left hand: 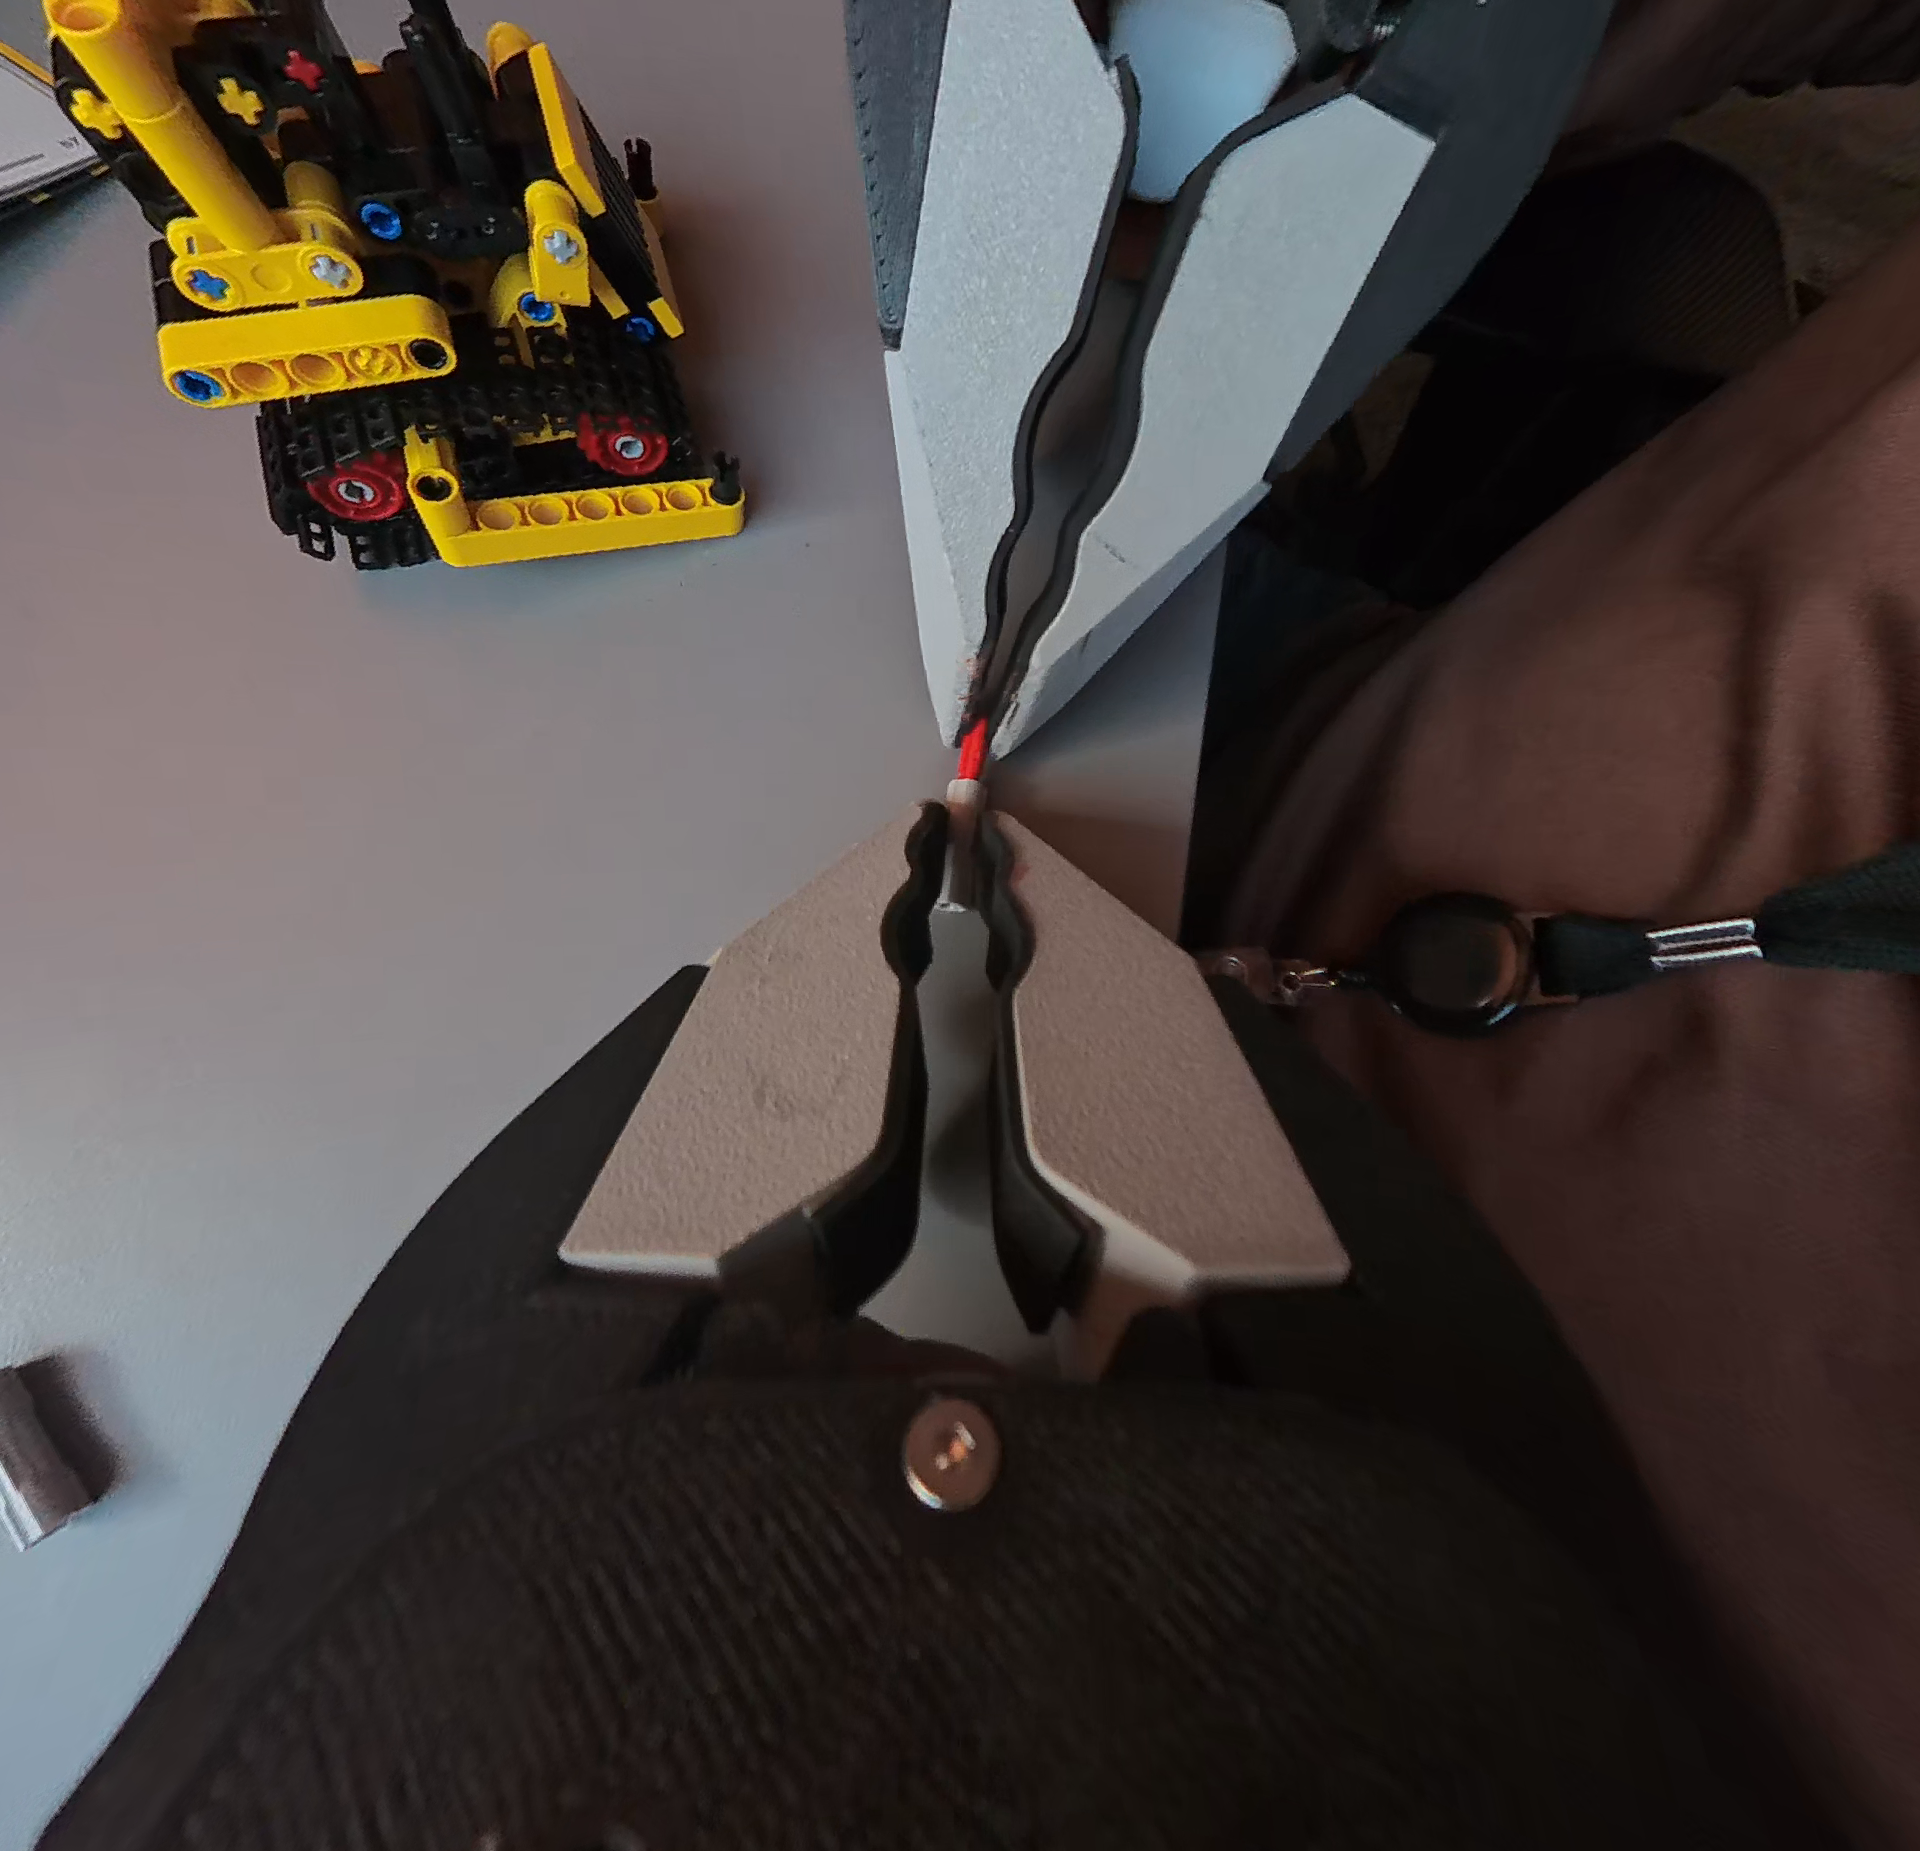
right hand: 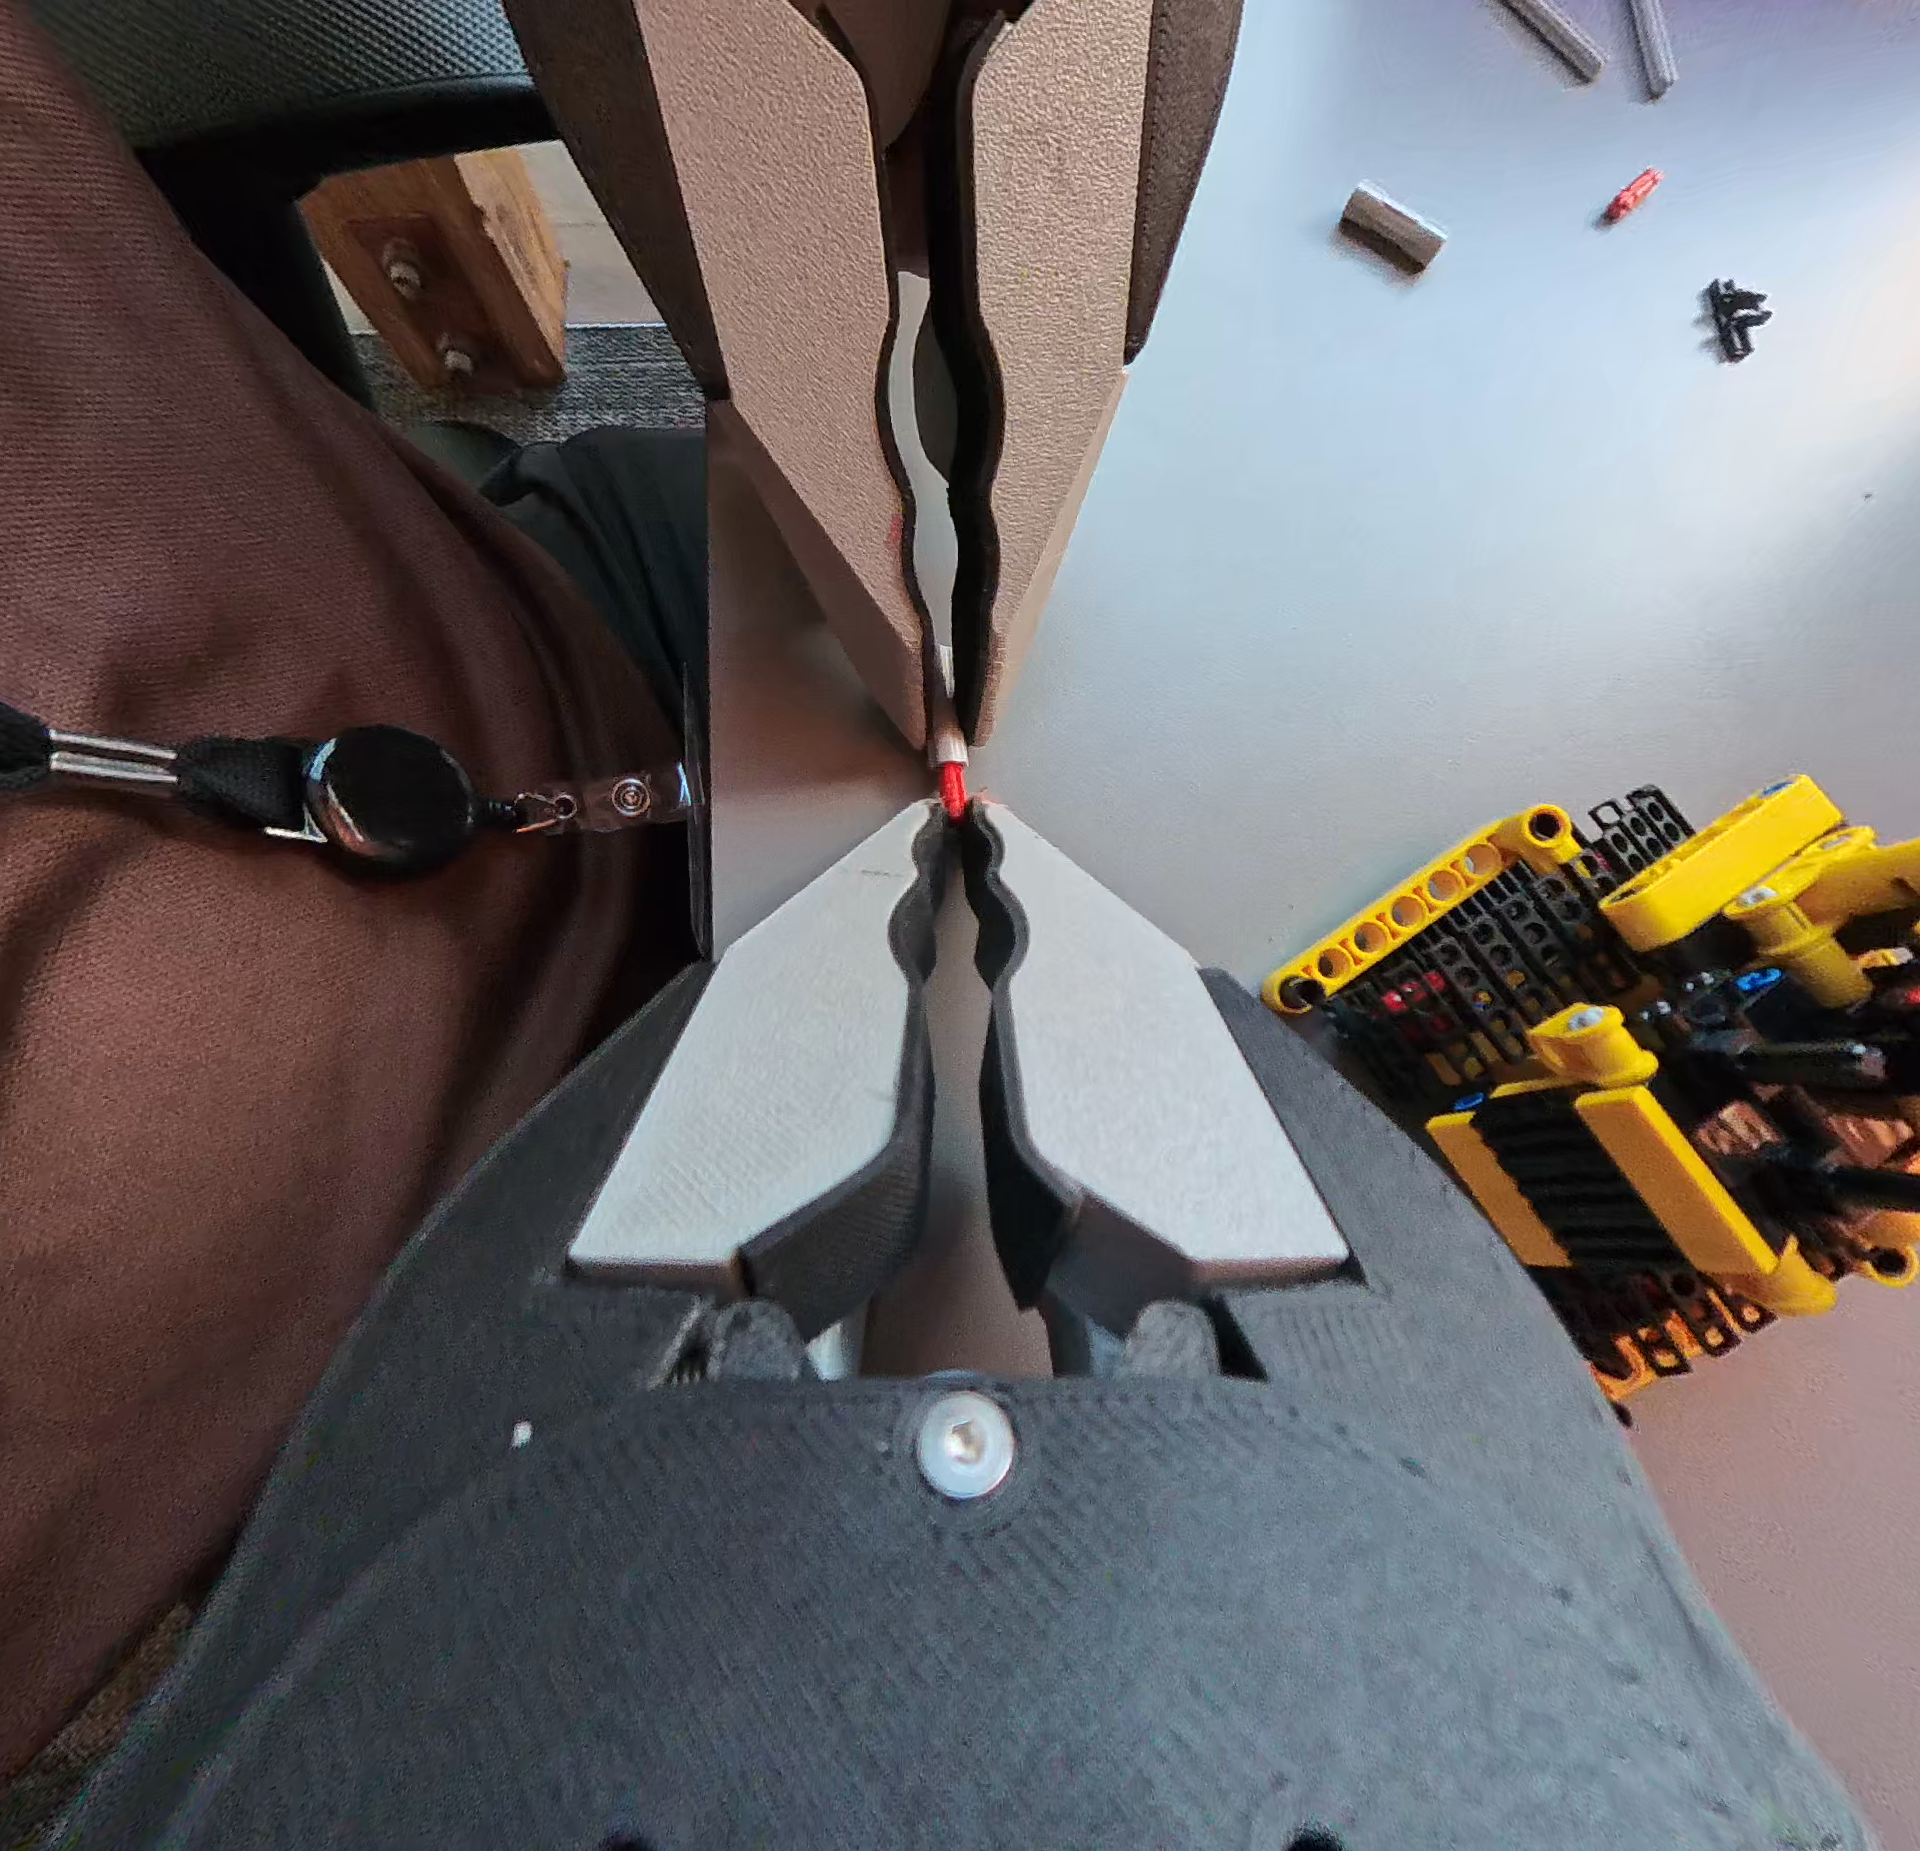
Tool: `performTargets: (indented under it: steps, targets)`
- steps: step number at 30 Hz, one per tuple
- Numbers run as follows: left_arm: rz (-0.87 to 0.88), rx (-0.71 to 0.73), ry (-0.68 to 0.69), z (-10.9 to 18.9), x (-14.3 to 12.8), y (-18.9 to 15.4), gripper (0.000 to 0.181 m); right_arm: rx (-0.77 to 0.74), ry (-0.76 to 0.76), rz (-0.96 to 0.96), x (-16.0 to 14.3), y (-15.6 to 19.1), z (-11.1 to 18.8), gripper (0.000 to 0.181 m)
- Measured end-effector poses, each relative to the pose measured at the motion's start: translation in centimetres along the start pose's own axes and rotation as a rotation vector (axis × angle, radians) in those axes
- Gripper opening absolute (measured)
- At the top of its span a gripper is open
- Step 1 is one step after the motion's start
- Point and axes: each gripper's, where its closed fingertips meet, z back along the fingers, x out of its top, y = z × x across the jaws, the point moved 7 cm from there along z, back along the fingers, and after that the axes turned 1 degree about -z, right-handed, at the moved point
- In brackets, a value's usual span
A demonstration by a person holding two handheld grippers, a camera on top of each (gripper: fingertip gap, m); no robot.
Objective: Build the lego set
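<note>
My left gripper (left hand: 961, 827) is shut on a small grey bush piece (left hand: 958, 856). My right gripper (right hand: 954, 822) is shut on a thin red axle (right hand: 952, 789). The two grippers meet tip to tip above the table's near edge. The red axle (left hand: 972, 748) reaches into the end of the grey bush (right hand: 950, 747). The right gripper (left hand: 985, 721) comes in from the top of the left wrist view, and the left gripper (right hand: 951, 736) from the top of the right wrist view. The yellow and black lego vehicle (left hand: 416, 274) stands on the grey table, apart from both grippers; it also shows at the right (right hand: 1621, 1063).
A person in a brown top (left hand: 1621, 866) with a black badge reel (left hand: 1455, 962) sits close behind the grippers. Loose parts lie on the table (right hand: 1403, 554): grey pieces (right hand: 1392, 227), a small red piece (right hand: 1631, 194), black connectors (right hand: 1733, 318). Another grey piece (left hand: 42, 1438) lies at left. Only a small space, under 4 cm, lies between the two pairs of fingers.
</note>
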Motion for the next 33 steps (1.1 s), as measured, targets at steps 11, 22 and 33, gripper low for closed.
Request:
performTargets:
  steps: [11, 22, 33]
  targets:
    - [0.013, 0.001, 0.001, 0.1, -0.1, 0.1, 0.002, 0.090, 0.000, -0.070, 0.2, -0.5, -0.3, 0.001]
    - [0.040, 0.030, -0.011, 0.4, -0.3, 0.4, 0.003, 0.109, -0.023, -0.227, 0.5, -1.2, -0.5, 0.003]
    - [0.017, 0.027, -0.010, 0.3, -0.3, 0.3, 0.003, 0.034, -0.077, -0.070, 0.4, -0.9, 0.6, 0.002]
